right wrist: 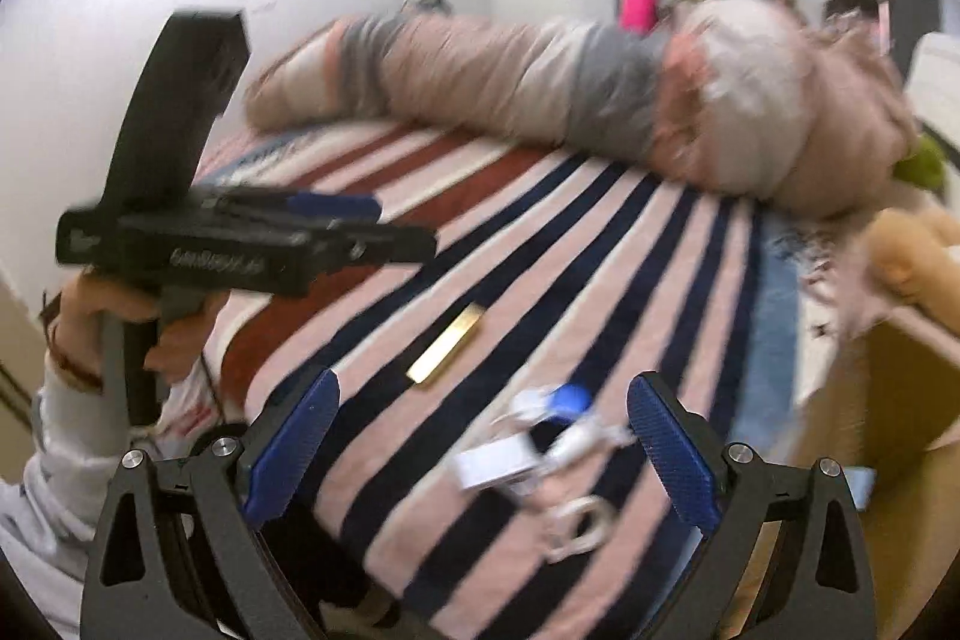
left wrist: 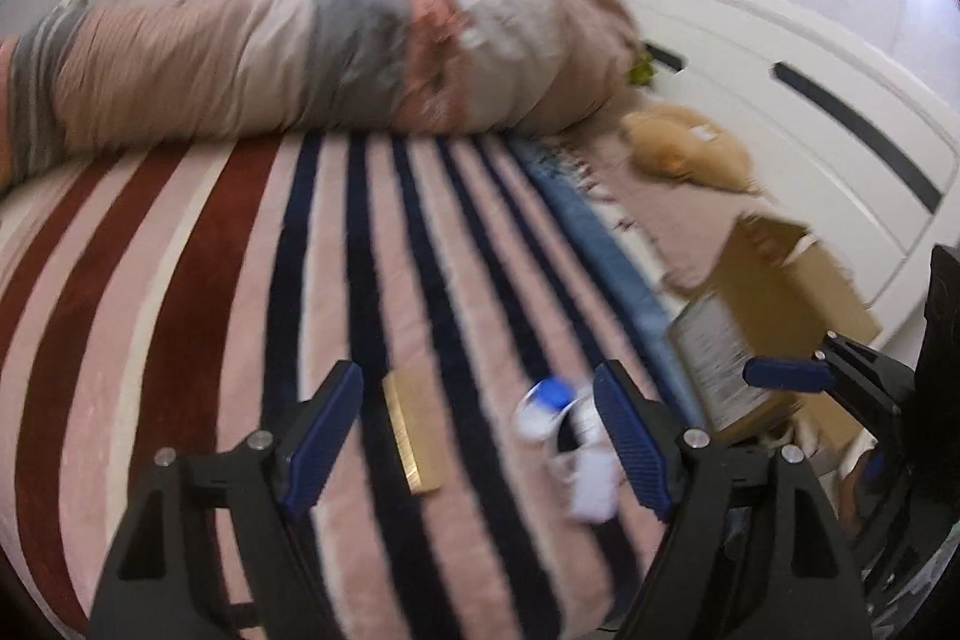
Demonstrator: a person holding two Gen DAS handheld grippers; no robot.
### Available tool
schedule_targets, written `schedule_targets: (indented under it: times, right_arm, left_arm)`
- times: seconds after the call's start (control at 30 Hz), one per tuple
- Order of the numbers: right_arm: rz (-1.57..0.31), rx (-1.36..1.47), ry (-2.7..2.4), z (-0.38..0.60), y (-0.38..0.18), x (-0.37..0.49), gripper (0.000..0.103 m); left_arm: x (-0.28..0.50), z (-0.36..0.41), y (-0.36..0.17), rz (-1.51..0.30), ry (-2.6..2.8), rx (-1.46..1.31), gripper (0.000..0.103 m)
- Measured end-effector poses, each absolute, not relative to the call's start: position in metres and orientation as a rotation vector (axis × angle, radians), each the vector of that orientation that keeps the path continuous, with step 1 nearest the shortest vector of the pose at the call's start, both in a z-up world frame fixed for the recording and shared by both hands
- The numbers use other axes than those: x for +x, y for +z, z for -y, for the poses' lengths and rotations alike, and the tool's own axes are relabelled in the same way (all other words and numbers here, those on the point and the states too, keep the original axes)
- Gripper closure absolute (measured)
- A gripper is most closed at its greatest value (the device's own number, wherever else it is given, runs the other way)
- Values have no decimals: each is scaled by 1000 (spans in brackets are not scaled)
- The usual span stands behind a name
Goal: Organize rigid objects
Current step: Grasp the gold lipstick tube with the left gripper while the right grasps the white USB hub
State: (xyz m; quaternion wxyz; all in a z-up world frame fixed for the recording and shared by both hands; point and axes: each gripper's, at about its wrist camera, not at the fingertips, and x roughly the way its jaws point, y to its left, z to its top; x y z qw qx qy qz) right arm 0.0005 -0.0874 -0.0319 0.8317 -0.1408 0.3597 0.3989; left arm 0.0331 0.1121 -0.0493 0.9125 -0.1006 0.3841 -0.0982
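A bed covered by a plush blanket (left wrist: 198,292) striped in pale pink, cream, dark red and navy carries everything. In the left wrist view, a flat gold rectangular bar (left wrist: 415,435) lies at 6 o'clock on the stripes. Just beside it, toward 5 o'clock, sits a blurred cluster of small white items with a blue cap (left wrist: 561,436). A long bolster pillow in beige and grey fabric (left wrist: 288,64) stretches from 9 o'clock to 12 o'clock along the far edge.
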Motion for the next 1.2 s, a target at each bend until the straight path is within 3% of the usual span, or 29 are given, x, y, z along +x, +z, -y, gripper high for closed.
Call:
schedule_targets:
  times: [0.03,0.13,0.47,0.53,0.73,1.2]
  right_arm:
    - [-778,-308,847,83,-40,1,6]
    - [-855,-347,853,71,-79,6,21]
    - [-931,-444,799,63,-136,32,42]
    - [-919,-459,806,61,-137,34,48]
    - [-916,-437,814,60,-137,38,48]
    - [-820,-350,826,62,-106,36,48]
  left_arm:
    - [34,-115,-58,-808,-196,-217,26]
    - [37,-121,-88,-857,-188,-254,26]
    - [57,-116,-160,-964,-184,-324,28]
    - [63,-115,-164,-957,-159,-320,40]
    - [74,-115,-168,-952,-96,-273,83]
    - [67,-113,-156,-916,-111,-239,88]
